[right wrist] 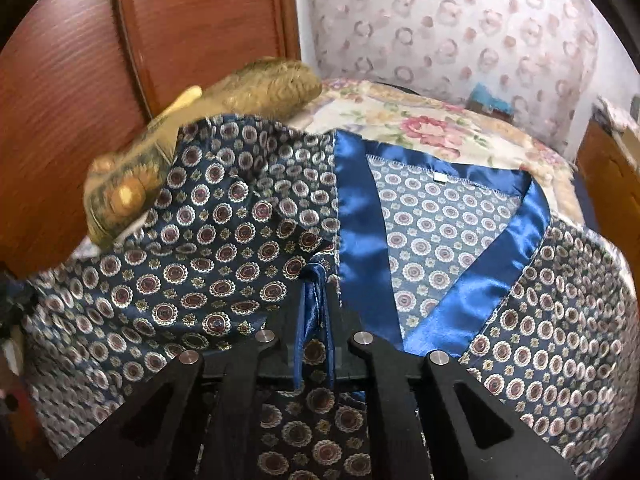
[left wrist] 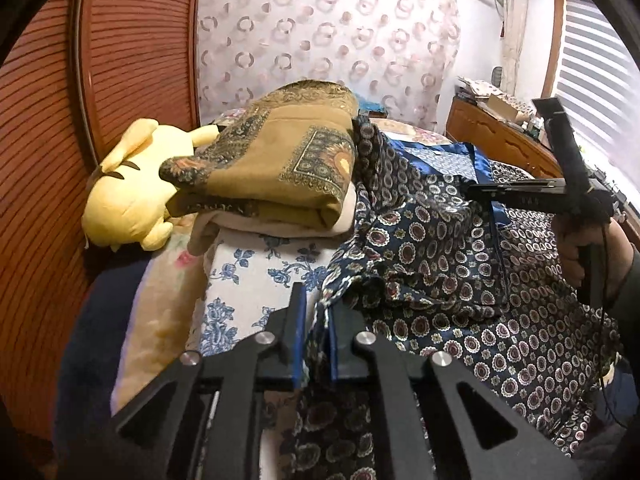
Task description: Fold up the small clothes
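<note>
Both claws, left and right, pinch the patterned garment; its small white label is unreadable.

A home bedroom

A bed with floral bedding is seen beside a wooden wardrobe, patterned wallpaper, a plush toy and a blinded window.

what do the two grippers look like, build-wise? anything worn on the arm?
Both are matte black linkage frames with triangular cut-outs and round silver pivot pins. The left gripper and right gripper have flat black fingers faced with blue pads. Seen from the left wrist, the right unit has thin black cables hanging from it and a dark sleeve behind the hand.
</note>
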{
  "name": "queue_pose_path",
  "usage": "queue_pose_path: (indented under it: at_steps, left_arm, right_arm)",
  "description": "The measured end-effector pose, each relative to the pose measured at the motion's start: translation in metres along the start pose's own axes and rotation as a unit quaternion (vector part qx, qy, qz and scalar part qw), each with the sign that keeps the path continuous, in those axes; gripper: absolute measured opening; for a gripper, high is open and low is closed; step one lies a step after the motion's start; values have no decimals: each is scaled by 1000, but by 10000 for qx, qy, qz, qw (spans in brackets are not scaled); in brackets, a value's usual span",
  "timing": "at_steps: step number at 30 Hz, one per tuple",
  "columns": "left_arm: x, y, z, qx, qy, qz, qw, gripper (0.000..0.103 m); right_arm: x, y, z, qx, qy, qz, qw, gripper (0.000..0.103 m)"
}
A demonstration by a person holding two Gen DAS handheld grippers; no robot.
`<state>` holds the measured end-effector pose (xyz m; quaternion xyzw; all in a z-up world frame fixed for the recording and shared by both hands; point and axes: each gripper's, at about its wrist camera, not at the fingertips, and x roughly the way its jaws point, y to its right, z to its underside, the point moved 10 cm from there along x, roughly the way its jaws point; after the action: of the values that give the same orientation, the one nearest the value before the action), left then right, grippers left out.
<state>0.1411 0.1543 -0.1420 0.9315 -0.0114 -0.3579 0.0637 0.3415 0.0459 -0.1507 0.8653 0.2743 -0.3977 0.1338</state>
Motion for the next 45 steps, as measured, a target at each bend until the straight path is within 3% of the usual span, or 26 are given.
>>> queue_pose_path:
  at_steps: [2, 3, 5, 8, 10, 17, 31, 39, 45]
  left_arm:
    - [-7, 7, -3, 108, 37, 38, 9999, 21]
    - [-12, 11, -5, 186, 76, 39, 9998, 31]
    - [-19, 19, -10, 309, 140, 103, 9994, 38]
    - [-26, 34, -16, 467, 176, 192, 9986, 46]
    - [-25, 47, -19, 530, 202, 324, 9979, 62]
    - [2, 102, -34, 872, 17, 639, 9941, 63]
    - [73, 216, -30, 1489, -757, 1307, 9772, 63]
    - [96, 259, -19, 1801, -1056, 1429, 9675, 63]
    - [106, 275, -10, 2076, -1125, 1310, 9629, 63]
  right_arm:
    - [-4, 0, -2, -85, 105, 91, 9999, 30]
    - [-8, 0, -2, -53, 151, 1, 9999, 34]
    - [-16, 1, -1, -8, 229, -122, 9997, 44]
    - [-32, 5, 1, -57, 364, -152, 9992, 54]
    - [-45, 9, 5, -47, 420, -204, 9989, 59]
    - [-91, 39, 25, 32, 660, -180, 9977, 67]
    - [-160, 182, 111, 870, 556, 643, 9926, 67]
    - [-182, 264, 164, 1452, 363, 1121, 9824, 66]
    - [-182, 300, 193, 1898, 218, 1170, 9746, 66]
